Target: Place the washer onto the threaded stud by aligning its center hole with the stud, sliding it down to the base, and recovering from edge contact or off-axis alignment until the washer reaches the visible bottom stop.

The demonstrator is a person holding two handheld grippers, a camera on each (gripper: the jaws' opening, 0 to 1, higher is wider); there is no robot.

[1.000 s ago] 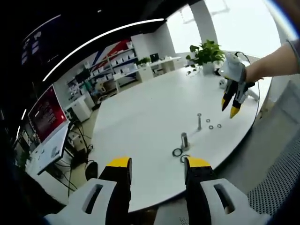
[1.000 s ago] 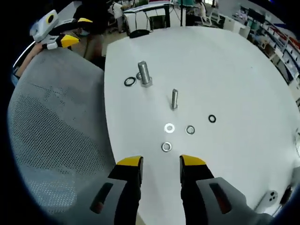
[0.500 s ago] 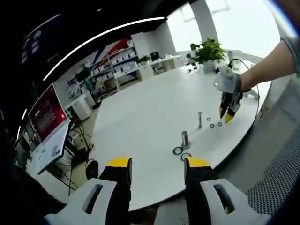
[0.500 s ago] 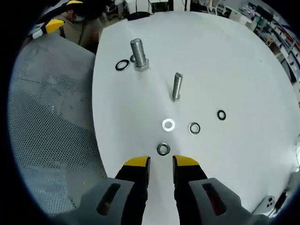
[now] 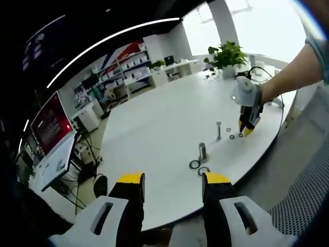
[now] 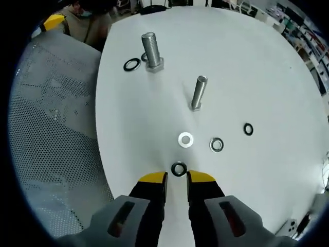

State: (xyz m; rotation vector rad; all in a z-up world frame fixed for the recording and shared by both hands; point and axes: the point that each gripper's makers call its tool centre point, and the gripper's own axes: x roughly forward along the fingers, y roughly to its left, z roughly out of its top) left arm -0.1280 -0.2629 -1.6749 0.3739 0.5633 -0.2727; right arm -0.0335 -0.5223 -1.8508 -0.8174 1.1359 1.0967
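- Left gripper view: the left hand-held gripper [image 5: 172,181] hangs off the near edge of the round white worktop [image 5: 154,128] with its yellow-tipped jaws spread and nothing between them, just as a second ago. Across the worktop, the right hand-held gripper [image 5: 247,125] has dropped from mid-air until its tips are at the surface beside the slim threaded steel stud [image 5: 218,131]. A sleeved forearm [image 5: 295,69] reaches in from the right and angles that gripper steeply downward.
- Right gripper view: the jaws of the right hand-held gripper [image 6: 177,178] have narrowed to a slim gap around the dark-centred steel washer [image 6: 178,169] lying flat at their tips. Whether they have it clamped cannot be told. The pick-up looks close, and the stud [image 6: 198,92] ahead stands bare.
- A larger hex-based bolt [image 6: 151,51] stands further off.
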